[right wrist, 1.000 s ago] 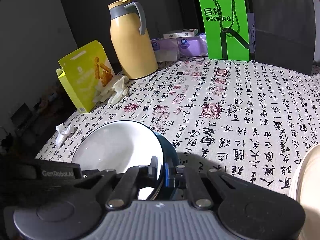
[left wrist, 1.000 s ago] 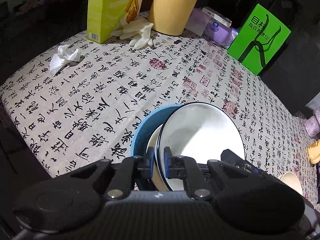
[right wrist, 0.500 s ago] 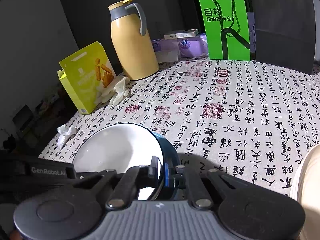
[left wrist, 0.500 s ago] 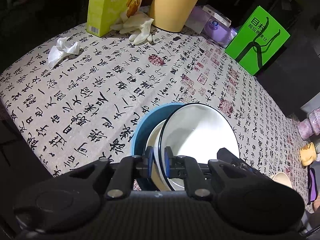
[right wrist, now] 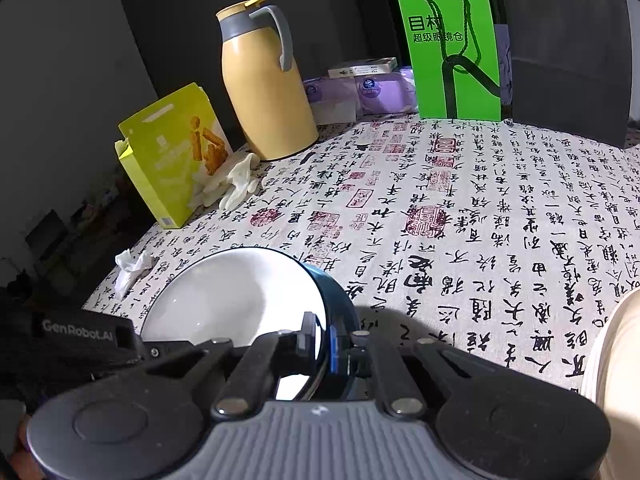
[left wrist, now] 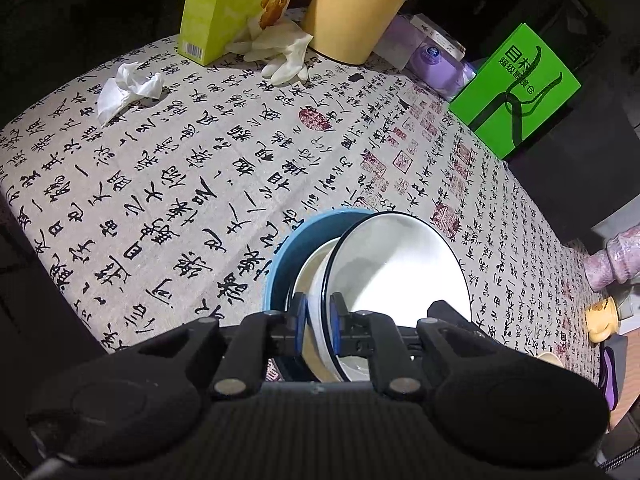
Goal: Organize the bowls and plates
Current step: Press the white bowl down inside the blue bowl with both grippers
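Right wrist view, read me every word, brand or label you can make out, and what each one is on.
"GenRobot.AI": on the black left gripper beside the white black-rimmed plate.
"目村" over "超级眼镜仓": on the bright green paper bag.
Calligraphy and red seals: printed across the tablecloth, not legible.
Yellow-green snack box, purple tissue packs: print too small.

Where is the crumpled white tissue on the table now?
In the left wrist view the crumpled white tissue lies upper left on the calligraphy tablecloth, near the far-left table edge, just in front of the yellow-green snack box and left of the white rubber gloves.
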Demonstrator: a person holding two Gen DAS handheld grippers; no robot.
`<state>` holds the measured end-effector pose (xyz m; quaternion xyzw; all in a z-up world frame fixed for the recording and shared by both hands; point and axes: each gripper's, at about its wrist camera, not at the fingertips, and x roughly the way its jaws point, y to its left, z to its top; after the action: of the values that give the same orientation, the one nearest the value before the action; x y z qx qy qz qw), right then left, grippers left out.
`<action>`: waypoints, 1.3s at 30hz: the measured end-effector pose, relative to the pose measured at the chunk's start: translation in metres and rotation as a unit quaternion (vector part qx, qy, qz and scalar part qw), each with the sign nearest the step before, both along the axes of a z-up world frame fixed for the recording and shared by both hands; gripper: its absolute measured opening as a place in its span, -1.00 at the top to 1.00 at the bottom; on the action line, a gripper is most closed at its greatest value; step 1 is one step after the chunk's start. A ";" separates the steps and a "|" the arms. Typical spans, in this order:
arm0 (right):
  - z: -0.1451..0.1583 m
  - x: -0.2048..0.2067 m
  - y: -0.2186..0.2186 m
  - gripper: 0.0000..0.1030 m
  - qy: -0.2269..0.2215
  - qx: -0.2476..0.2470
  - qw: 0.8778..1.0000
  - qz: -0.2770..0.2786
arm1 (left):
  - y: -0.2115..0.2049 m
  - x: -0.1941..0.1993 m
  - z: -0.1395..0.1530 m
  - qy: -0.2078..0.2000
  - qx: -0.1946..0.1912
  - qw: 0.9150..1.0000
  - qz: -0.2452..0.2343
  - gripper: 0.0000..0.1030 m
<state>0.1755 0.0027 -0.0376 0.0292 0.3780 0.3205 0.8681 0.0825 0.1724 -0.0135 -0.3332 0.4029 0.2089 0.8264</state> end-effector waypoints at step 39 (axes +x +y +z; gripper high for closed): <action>0.003 0.002 -0.004 0.71 0.011 0.006 0.999 0.035 | -0.016 0.008 0.003 0.034 0.088 0.995 -0.009 0.80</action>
<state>0.1778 -0.0017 -0.0349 0.0243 0.3864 0.3523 0.8521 0.0906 0.1566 -0.0107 -0.2482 0.4134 0.2476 0.8404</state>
